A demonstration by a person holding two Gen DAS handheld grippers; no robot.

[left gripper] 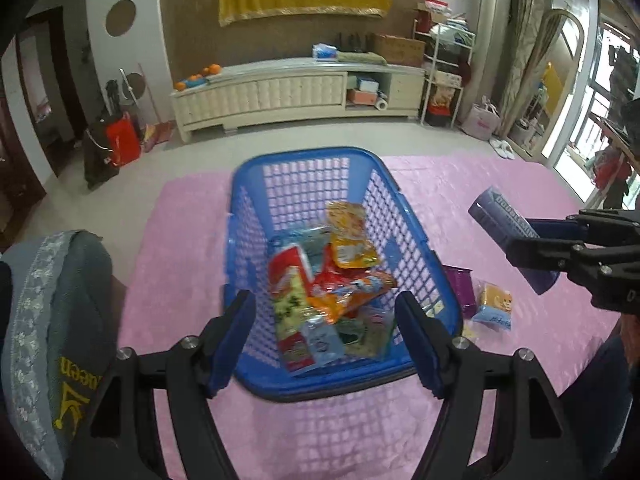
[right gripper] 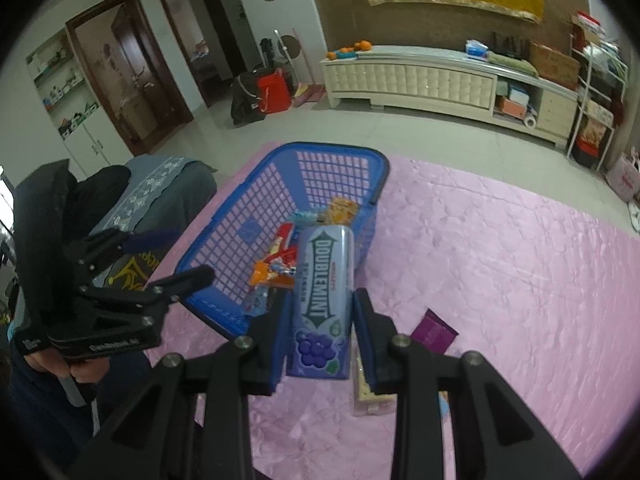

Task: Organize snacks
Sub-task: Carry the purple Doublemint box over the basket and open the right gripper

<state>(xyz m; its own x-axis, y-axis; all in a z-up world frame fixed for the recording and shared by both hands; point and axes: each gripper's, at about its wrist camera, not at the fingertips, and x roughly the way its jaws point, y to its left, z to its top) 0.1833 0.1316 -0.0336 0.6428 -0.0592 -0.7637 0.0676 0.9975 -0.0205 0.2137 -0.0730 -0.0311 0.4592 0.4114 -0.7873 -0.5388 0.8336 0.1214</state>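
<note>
Snack packets in bright foil (left gripper: 328,280) lie heaped in the blue plastic lattice basket (left gripper: 256,208) on the pink-clothed table (left gripper: 180,248). Above the basket's near end the left tongs (left gripper: 326,336) gape empty. Beside it, the right tongs (right gripper: 322,308) clamp a purple Doublemint gum box (right gripper: 322,300), and a small purple packet (right gripper: 434,330) lies nearby.

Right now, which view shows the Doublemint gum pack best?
The right wrist view: the Doublemint pack fills the middle, label readable, clamped in the right gripper. The left wrist view shows only its far end sticking out at the right edge.
</note>
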